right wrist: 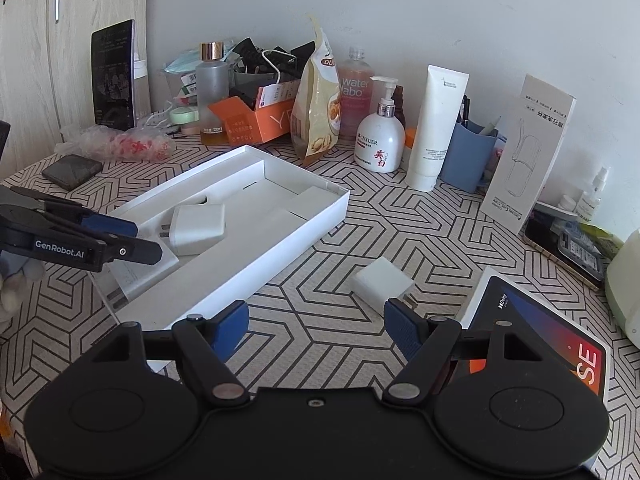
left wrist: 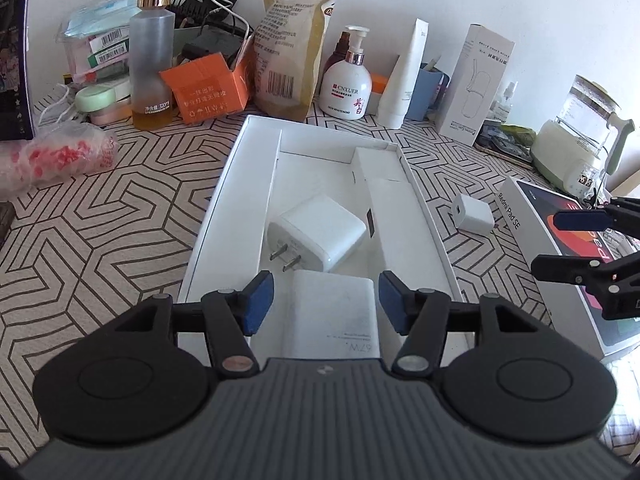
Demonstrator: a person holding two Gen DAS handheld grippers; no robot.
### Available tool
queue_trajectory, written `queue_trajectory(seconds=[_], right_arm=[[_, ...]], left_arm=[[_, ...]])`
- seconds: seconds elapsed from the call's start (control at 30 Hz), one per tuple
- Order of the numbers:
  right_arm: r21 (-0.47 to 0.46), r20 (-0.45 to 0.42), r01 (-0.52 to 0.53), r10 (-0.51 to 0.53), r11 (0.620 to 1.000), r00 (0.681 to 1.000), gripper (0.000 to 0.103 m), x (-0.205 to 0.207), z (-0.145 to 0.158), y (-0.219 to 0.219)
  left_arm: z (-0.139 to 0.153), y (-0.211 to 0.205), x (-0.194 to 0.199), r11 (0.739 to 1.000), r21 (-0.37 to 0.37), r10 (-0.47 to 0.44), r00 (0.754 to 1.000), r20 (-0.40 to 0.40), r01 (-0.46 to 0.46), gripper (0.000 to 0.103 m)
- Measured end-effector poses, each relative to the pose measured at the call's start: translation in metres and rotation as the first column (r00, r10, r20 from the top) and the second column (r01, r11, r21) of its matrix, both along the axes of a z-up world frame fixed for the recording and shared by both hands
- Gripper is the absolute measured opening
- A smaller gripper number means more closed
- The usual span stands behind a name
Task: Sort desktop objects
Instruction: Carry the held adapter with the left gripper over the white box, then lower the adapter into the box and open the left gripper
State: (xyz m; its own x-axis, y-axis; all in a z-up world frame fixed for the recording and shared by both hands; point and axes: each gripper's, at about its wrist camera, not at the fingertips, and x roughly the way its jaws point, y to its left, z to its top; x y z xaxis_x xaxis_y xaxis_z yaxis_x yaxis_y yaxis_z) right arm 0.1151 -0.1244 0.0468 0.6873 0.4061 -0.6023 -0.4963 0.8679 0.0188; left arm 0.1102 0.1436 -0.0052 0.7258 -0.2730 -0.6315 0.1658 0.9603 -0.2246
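- Left hand-held gripper (left wrist: 326,304) gapes wide, empty, over two chargers in white box (left wrist: 424,200).
- Right hand-held gripper (right wrist: 316,330) wide, empty; small charger (right wrist: 382,280) near: straddle flat sides, clear of prongs.

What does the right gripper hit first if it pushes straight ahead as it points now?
Probably the small white charger lying on the table between the white tray and the tablet box. It sits slightly right of the right gripper centreline; depth is unclear.
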Motion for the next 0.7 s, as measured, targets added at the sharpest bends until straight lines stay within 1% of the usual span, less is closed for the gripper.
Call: queue_trajectory(seconds=[0.07,0.13,0.17,0.23,0.3,0.4,0.53,0.57,0.63,0.7], right_arm=[[-0.009,-0.02,-0.006,0.006,1.0,1.0,0.079,0.01,0.0,0.002],[-0.017,-0.04,-0.012,0.011,1.0,0.999,0.079,0.019,0.001,0.004],[-0.021,-0.05,-0.015,0.014,1.0,0.999,0.079,0.024,0.001,0.005],[-0.03,-0.069,-0.021,0.019,0.999,0.997,0.079,0.033,0.001,0.007],[-0.038,-0.089,-0.027,0.024,0.999,0.996,0.079,0.043,0.001,0.009],[-0.05,-0.123,-0.034,0.028,0.998,0.992,0.079,0.059,0.0,0.011],[-0.073,-0.201,-0.014,-0.001,0.997,0.98,0.077,0.091,-0.016,0.011],[-0.084,-0.209,-0.003,-0.015,0.996,0.978,0.074,0.097,-0.02,0.01],[-0.103,-0.219,0.014,-0.037,0.995,0.975,0.074,0.107,-0.025,0.009],[-0.098,-0.239,0.027,-0.049,0.995,0.97,0.074,0.116,-0.03,0.007]], left_arm=[[0.0,0.0,-0.003,1.0,-0.01,-0.002,1.0,-0.002,0.002,0.063],[-0.001,-0.003,-0.005,1.0,0.01,-0.014,1.0,0.003,0.014,0.066],[0.001,-0.004,-0.006,0.999,0.016,-0.03,0.999,0.012,0.03,0.067],[0.005,-0.006,-0.008,0.997,0.027,-0.068,0.997,0.036,0.067,0.074],[0.009,-0.006,-0.009,0.997,0.018,-0.077,0.995,0.055,0.077,0.077],[0.013,-0.004,-0.009,0.996,0.002,-0.084,0.994,0.072,0.084,0.078],[0.011,0.0,-0.007,0.997,-0.016,-0.076,0.995,0.065,0.077,0.08],[0.009,0.001,-0.007,0.997,-0.02,-0.072,0.996,0.06,0.074,0.08],[0.008,0.004,-0.007,0.997,-0.026,-0.067,0.996,0.055,0.069,0.08],[0.007,0.006,-0.007,0.997,-0.028,-0.064,0.997,0.053,0.066,0.08]])
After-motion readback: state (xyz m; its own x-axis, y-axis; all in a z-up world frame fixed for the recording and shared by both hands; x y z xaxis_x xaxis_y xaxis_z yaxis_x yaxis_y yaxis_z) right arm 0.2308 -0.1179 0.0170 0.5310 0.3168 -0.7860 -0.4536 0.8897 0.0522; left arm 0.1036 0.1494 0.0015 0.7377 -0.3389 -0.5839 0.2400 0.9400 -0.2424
